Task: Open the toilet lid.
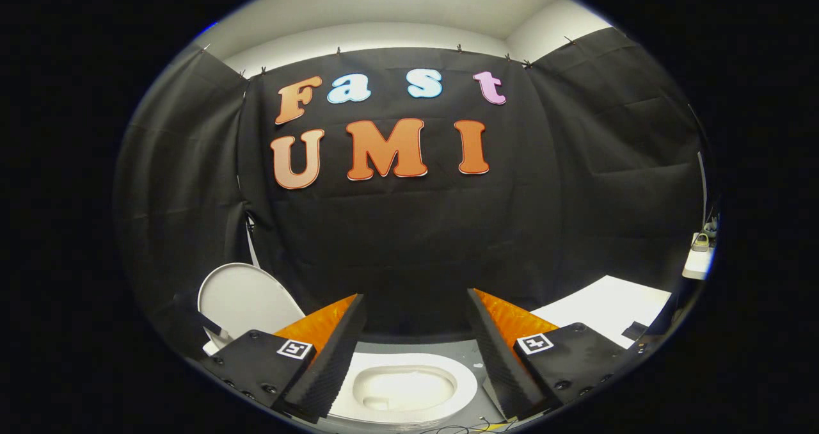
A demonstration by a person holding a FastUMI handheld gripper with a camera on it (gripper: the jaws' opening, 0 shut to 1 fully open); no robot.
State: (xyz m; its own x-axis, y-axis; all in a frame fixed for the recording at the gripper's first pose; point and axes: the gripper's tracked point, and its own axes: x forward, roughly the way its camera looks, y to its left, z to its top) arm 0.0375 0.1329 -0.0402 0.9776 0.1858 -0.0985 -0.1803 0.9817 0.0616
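Black cloth is hanging behind the toilet bowl [409,388], and I am holding the gripper [416,319] spread and empty above it while the lid [246,299], standing raised beside the left finger, could drop back if bumped.

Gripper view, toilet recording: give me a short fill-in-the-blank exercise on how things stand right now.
1. The toilet lid stands ____, beyond the left finger.
2. The gripper has its fingers spread ____, holding nothing.
3. Seen between the fingers, the toilet bowl lies ____ the gripper.
4. The white tabletop sits beyond the ____ finger.

Missing words: raised; open; below; right
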